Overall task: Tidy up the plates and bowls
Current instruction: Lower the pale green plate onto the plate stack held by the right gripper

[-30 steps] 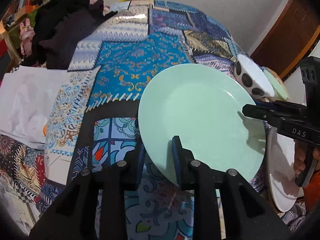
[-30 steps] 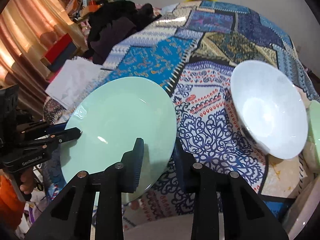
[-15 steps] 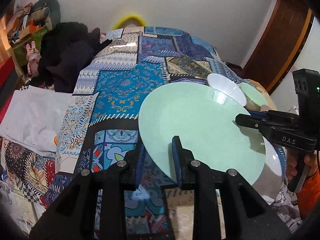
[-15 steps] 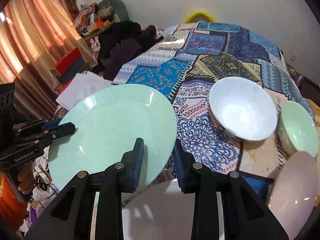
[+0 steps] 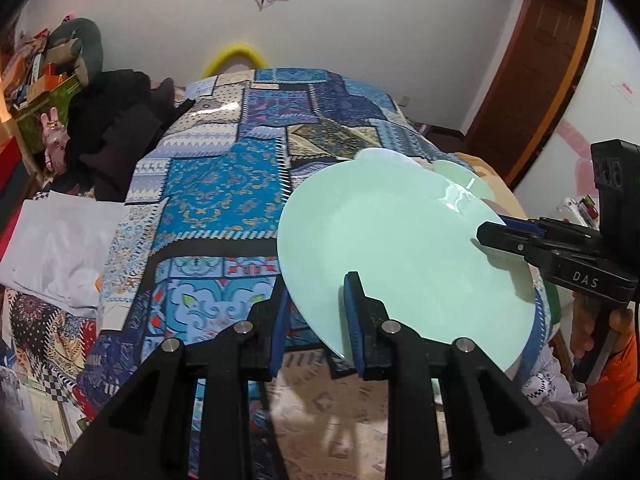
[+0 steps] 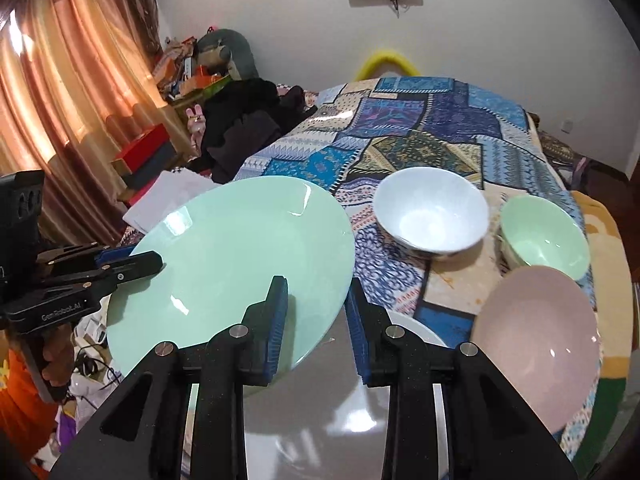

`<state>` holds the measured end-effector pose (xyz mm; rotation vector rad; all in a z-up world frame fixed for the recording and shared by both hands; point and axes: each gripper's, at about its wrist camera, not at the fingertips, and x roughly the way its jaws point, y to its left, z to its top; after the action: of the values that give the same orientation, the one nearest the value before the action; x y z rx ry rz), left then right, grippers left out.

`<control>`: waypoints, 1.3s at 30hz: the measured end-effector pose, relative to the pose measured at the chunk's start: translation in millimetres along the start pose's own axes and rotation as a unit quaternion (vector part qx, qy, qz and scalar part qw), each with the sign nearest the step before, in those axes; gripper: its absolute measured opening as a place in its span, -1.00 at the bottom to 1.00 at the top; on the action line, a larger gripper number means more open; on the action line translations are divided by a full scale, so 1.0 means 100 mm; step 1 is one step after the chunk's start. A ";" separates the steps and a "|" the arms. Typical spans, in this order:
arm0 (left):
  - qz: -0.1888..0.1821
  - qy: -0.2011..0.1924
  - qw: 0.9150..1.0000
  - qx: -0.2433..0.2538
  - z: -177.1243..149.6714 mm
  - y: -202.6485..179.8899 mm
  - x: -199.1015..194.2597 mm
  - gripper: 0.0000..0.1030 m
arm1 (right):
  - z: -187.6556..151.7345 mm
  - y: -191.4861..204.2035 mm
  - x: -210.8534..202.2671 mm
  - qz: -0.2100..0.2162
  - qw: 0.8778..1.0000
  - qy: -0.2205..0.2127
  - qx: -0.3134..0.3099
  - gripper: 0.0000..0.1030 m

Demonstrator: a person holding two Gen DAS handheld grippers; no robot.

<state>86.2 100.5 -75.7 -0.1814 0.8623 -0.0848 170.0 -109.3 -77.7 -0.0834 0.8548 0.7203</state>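
Note:
A large mint-green plate hangs tilted above the table, held from two sides. My left gripper is shut on its near rim, one blue pad over the plate and one under. My right gripper is shut on the opposite rim of the same green plate. Each gripper shows in the other's view: the right gripper at the plate's right edge, the left gripper at its left edge. A white bowl, a green bowl and a pink plate sit on the table.
A white plate lies under my right gripper's fingers. The table wears a blue patchwork cloth. A heap of black clothes and white sheets lie left of the table. A wooden door stands at the right.
Both grippers have risen and drawn back with the green plate held between them. The bowls and the pink plate have come into the right wrist view, and more of the wall shows.

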 end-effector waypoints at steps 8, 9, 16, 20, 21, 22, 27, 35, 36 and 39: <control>-0.014 0.013 1.000 0.022 -0.09 -0.34 0.05 -0.52 | -0.24 -0.21 -0.22 -0.009 1.000 -0.006 0.023 -0.48; -0.016 0.015 0.999 0.024 -0.10 -0.38 0.06 -0.52 | -0.27 -0.24 -0.24 -0.010 1.000 -0.007 0.026 -0.48; -0.027 0.030 0.998 0.037 -0.20 -0.60 0.14 -0.52 | -0.49 -0.40 -0.33 -0.016 0.999 -0.003 0.047 -0.48; -0.028 0.037 0.998 0.039 -0.26 -0.69 0.18 -0.52 | -0.61 -0.47 -0.35 -0.012 0.998 0.001 0.058 -0.48; -0.028 0.039 0.998 0.040 -0.28 -0.70 0.19 -0.52 | -0.63 -0.48 -0.35 -0.011 0.998 0.003 0.060 -0.48; -0.028 0.042 0.998 0.040 -0.30 -0.71 0.20 -0.52 | -0.65 -0.49 -0.34 -0.010 0.998 0.005 0.062 -0.48; -0.025 0.058 0.997 0.041 -0.38 -0.74 0.27 -0.52 | -0.75 -0.53 -0.31 -0.005 0.998 0.016 0.067 -0.48; -0.021 0.081 0.996 0.040 -0.49 -0.73 0.41 -0.52 | -0.88 -0.58 -0.19 0.002 0.996 0.034 0.078 -0.48; -0.020 0.083 0.995 0.040 -0.50 -0.73 0.43 -0.52 | -0.89 -0.59 -0.18 0.002 0.996 0.035 0.080 -0.48; -0.017 0.089 0.995 0.044 -0.52 -0.75 0.49 -0.52 | -0.90 -0.60 -0.17 0.002 0.996 0.038 0.084 -0.48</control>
<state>78.6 13.4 -130.7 -0.1055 1.0321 -0.1723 139.9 -195.3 -138.8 0.0416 0.9864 0.6496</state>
